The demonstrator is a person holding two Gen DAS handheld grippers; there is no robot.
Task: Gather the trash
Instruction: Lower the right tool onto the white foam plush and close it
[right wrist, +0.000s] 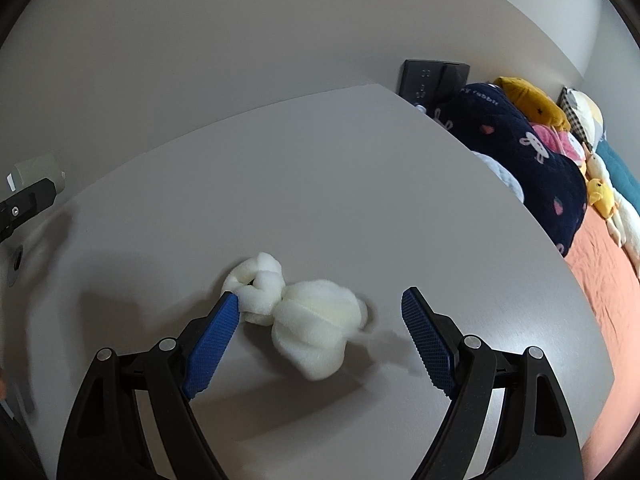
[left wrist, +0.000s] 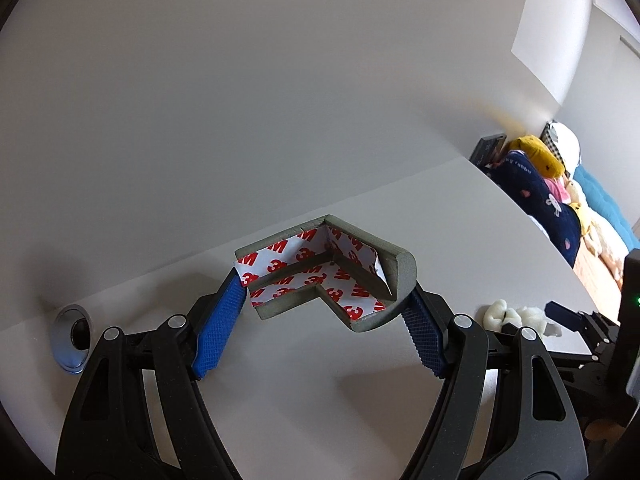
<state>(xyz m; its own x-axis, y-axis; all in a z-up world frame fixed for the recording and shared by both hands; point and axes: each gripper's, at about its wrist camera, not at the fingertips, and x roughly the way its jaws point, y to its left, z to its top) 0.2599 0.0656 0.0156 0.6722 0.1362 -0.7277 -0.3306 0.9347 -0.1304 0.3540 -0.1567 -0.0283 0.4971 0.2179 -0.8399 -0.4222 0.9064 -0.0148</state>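
Note:
My left gripper (left wrist: 326, 296) is shut on a grey foam corner guard (left wrist: 320, 276) lined with white and red 3M tape backing, held above the grey table (left wrist: 360, 360). A knotted white foam scrap (right wrist: 304, 312) lies on the table (right wrist: 320, 180) between the open fingers of my right gripper (right wrist: 320, 304). The left blue pad (right wrist: 212, 344) touches the foam's left end. The same foam scrap (left wrist: 516, 318) shows at the right in the left wrist view, beside the other gripper's tip.
A chrome cable grommet (left wrist: 72, 338) sits in the table at the left. Beyond the table's right edge is a bed with a navy pillow (right wrist: 528, 152), plush toys (right wrist: 528, 100) and an orange sheet (right wrist: 624, 280). A black wall panel (right wrist: 436, 80) is behind the table.

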